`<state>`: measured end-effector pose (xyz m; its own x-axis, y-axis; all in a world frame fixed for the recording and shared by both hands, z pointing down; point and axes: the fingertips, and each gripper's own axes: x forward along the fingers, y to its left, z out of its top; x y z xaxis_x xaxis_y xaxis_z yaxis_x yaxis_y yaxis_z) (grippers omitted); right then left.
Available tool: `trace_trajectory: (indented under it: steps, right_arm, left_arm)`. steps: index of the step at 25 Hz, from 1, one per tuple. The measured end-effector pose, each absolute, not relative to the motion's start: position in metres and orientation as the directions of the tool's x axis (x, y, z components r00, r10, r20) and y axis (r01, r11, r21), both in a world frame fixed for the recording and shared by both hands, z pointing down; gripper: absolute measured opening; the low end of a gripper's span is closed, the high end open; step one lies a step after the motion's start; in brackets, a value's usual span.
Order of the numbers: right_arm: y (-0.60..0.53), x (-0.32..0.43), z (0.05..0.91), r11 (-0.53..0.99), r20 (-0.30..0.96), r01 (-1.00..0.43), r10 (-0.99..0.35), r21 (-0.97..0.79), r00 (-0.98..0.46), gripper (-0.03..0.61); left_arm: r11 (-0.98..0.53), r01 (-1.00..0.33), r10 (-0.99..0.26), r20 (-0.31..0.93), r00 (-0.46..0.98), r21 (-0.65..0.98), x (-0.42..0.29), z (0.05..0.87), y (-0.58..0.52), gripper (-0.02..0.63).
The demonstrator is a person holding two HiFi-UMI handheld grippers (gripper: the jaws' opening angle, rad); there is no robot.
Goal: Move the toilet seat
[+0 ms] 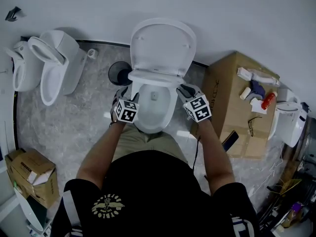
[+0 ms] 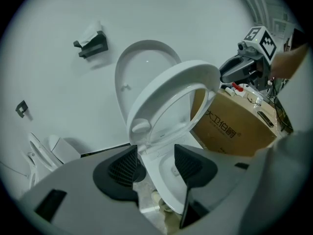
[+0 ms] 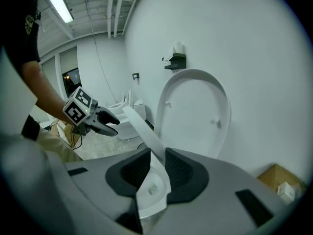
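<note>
a: what is the right gripper doing, down here close to us?

b: it is pinching the side edge of the toilet seat. the white edge is running right between its two dark pads, and they are squeezing it from both sides.

a: and the left gripper?

b: its jaws are standing wide apart, and it is holding nothing. it is hanging by the left side of the bowl, near the seat but not touching it.

a: where is the seat sitting?

b: it is not lying flat. it is standing half way up over the bowl, tipping back. its long way is running from the hinge at the back out to the front edge, which is pointing up toward the person.

a: what is waiting behind it?

b: the lid is standing up, and it seems to be leaning on the wall. the seat and the lid are apart.

a: so which hand is doing the job?

b: i am thinking the right one, since it is the one gripping. the seat is swinging on its hinge, so the hand is needing to go round in a curve. the left one is looking free to help.
</note>
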<state>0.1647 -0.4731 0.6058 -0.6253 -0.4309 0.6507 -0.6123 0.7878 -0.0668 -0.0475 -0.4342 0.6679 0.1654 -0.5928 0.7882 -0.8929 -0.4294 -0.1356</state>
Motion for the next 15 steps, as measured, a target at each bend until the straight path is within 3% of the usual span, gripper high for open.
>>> trace_trajectory:
  steps: [15]
  right_arm:
    - [-0.546,0.166,0.591,0.686,0.626,-0.723,-0.529,-0.081,-0.572,0.095]
  left_arm:
    - [-0.521,-0.849,-0.586,0.76,0.281,-0.088,-0.043,0.653,-0.516,0.249]
